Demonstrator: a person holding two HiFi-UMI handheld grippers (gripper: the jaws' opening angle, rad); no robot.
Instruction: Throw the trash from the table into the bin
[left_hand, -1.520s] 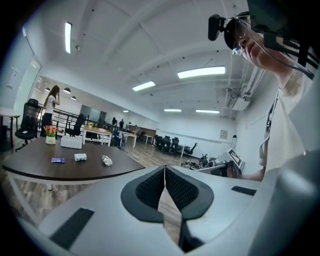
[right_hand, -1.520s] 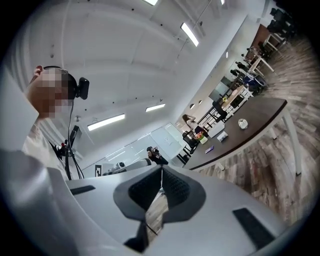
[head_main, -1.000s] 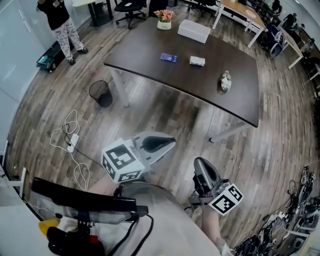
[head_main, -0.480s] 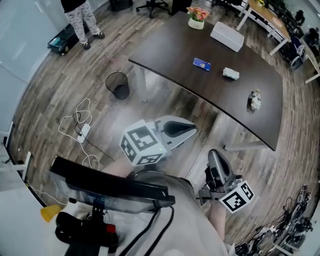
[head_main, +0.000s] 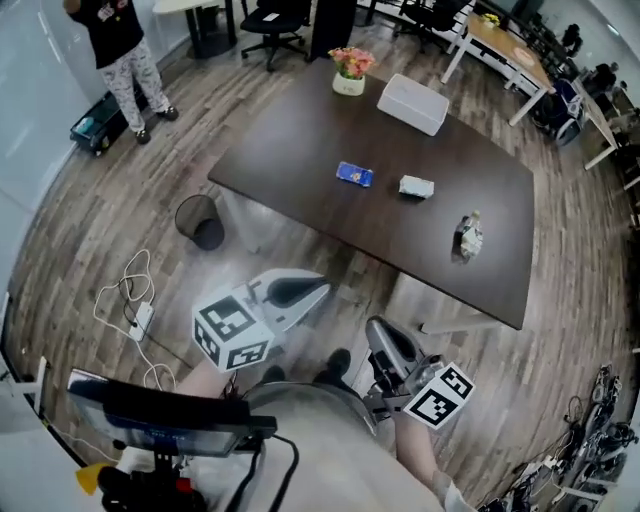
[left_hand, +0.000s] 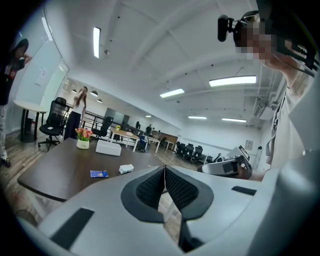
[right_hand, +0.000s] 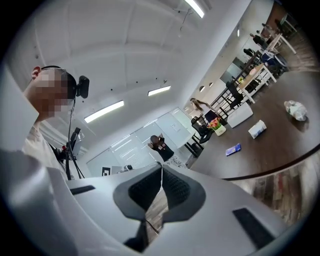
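A dark table (head_main: 300, 140) stood on a wood-plank floor (head_main: 100, 200) in an open office, with desks and chairs beyond it. 1 person (head_main: 118, 45) stood at the far left. On the table lay 3 pieces of trash, well apart: 1 blue wrapper (head_main: 354, 174), 1 white packet (head_main: 416, 186) and 1 crumpled wad (head_main: 470, 236) near the right edge. 1 white box (head_main: 412, 103) and 1 flower pot (head_main: 350, 72) sat at its far end. 1 black bin (head_main: 200, 220) stood on the floor near the table's left corner, with 1 white cable (head_main: 130, 300) nearby. 2 grippers hung short of the table. The left gripper (head_main: 322, 284) and the right gripper (head_main: 372, 328) each had fingers pressed together on nothing.
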